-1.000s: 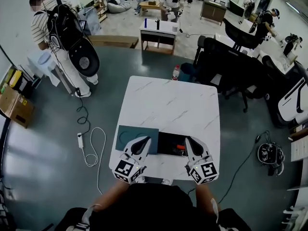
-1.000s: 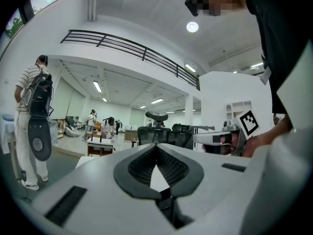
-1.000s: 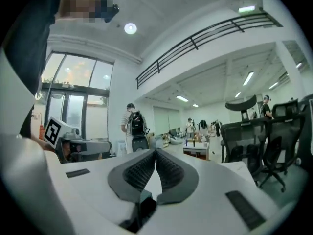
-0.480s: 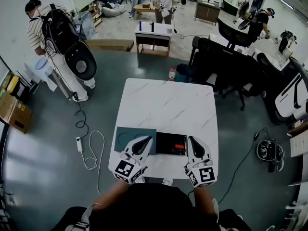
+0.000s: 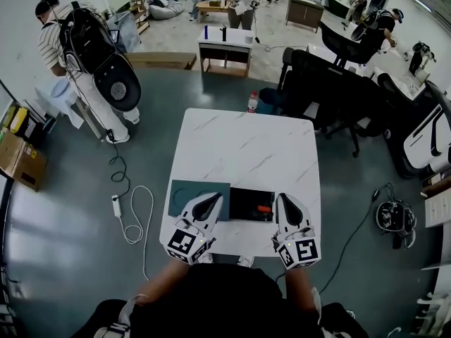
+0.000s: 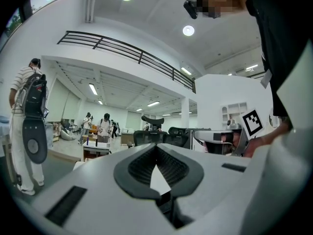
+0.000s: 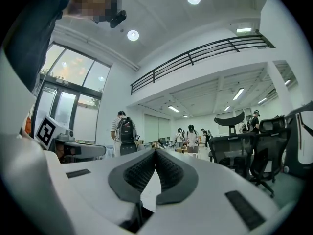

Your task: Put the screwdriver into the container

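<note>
A black open container [image 5: 248, 204] sits on the white marble table [image 5: 246, 153] near its front edge. Inside it, at the right, lies the screwdriver [image 5: 263, 208]; only its orange handle shows. A teal flat lid [image 5: 190, 192] lies just left of the container. My left gripper [image 5: 209, 201] hovers over the lid's right part, shut with nothing in it. My right gripper [image 5: 287, 204] is just right of the container, also shut and empty. In the gripper views, the left gripper [image 6: 156, 147] and right gripper [image 7: 156, 152] both look out level into the room with their pads meeting.
Black office chairs [image 5: 331, 83] stand beyond the table's far right corner. A bottle [image 5: 252, 102] stands on the floor behind the table. A power strip with white cable [image 5: 118, 206] lies on the floor at the left. A person with a backpack [image 5: 77, 48] stands far left.
Both grippers stay at the table's front edge on either side of the container. The head view has shifted slightly. The screwdriver lies in the container throughout.
</note>
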The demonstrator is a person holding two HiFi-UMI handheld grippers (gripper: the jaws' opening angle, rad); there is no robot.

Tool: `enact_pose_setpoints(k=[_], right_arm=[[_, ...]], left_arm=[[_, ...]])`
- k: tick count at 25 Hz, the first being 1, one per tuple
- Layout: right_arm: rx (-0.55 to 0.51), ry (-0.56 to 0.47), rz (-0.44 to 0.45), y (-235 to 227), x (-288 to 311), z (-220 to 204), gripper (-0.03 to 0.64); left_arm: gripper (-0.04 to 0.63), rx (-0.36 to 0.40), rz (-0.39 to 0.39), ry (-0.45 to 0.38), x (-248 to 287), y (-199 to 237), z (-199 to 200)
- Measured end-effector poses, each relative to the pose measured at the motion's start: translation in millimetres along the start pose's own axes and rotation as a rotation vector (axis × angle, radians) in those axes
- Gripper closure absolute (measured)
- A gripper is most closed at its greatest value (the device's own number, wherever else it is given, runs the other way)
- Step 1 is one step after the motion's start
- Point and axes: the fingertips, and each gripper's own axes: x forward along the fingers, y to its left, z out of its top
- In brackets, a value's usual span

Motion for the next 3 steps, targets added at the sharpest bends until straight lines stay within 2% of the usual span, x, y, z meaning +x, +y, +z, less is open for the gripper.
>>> enact_pose_setpoints(k=[3], right_arm=[[-0.009,0.003,0.005,0.6,3.3,-2.6,0.594]], left_arm=[[0.590,0.006,0.002,-0.001,0.7,4.2,0.0]])
